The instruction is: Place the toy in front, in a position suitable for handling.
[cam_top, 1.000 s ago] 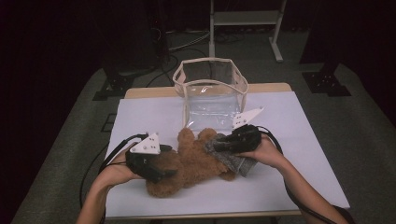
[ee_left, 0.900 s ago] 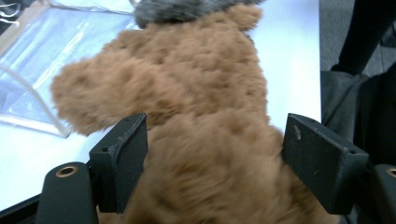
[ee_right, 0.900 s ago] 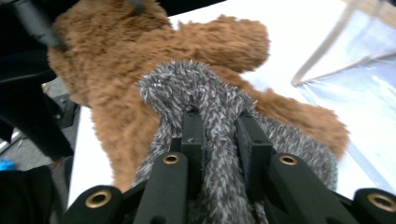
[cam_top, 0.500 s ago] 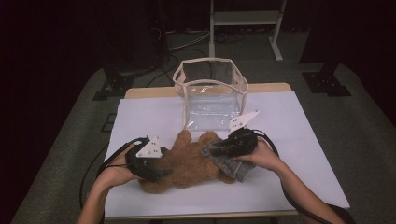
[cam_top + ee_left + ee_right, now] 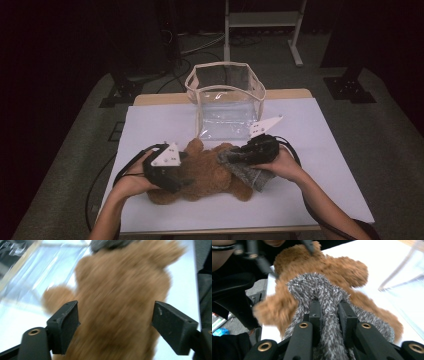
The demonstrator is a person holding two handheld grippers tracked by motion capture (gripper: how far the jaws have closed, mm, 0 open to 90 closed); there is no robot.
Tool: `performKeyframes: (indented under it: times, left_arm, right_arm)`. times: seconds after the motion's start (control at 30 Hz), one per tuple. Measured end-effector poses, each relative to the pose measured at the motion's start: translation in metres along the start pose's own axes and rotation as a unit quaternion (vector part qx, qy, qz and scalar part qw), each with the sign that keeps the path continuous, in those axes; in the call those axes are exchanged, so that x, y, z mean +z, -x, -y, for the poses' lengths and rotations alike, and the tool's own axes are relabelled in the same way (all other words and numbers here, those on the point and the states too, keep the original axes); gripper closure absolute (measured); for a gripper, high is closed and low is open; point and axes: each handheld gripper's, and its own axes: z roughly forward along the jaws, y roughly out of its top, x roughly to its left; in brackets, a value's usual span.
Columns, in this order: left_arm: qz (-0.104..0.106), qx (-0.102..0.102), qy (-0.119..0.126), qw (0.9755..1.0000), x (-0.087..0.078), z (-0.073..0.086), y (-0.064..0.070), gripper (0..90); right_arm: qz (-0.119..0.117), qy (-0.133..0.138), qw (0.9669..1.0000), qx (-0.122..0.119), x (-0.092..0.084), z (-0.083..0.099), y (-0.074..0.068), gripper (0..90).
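Teddy [image 5: 205, 175], lying on the table [image 5: 320, 135] before the clear bag [image 5: 226, 102], looks light, soft and floppy, best taken by its thick body, where the left gripper [image 5: 182, 182] straddles it, fingers [image 5: 63, 323] just opening, while the right gripper [image 5: 239, 156] pinches the grey cloth [image 5: 322, 293].

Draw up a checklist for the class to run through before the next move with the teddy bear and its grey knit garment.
1. Right gripper clamped on grey knit garment: ok.
2. Left gripper gripping brown teddy bear: not ok, its fingers have just been opening and stand apart either side of the bear.
3. Garment fully on the bear: not ok.
4. Bear resting on white table mat: ok.
5. Clear plastic bag standing open behind: ok.
6. Left gripper view sharp: not ok, blurred.
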Motion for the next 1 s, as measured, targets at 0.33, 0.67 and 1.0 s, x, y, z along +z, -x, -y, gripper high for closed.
performKeyframes:
  times: [0.33, 0.67, 1.0]
  left_arm:
    - [-0.022, 0.029, -0.033, 0.9988, 0.057, -0.034, 0.016, 6.1]
    - [0.005, 0.01, -0.012, 0.9999, 0.064, -0.045, 0.002, 50.0]
    - [0.084, -0.019, 0.074, 0.9935, 0.062, -0.063, -0.006, 50.7]
  right_arm:
    - [0.023, 0.018, 0.9993, 0.024, -0.033, 0.026, 0.01, 74.7]
    - [0.031, 0.035, 0.9979, 0.044, -0.052, 0.047, 0.018, 74.2]
    - [0.043, 0.043, 0.9975, 0.035, -0.078, 0.049, 0.011, 74.2]
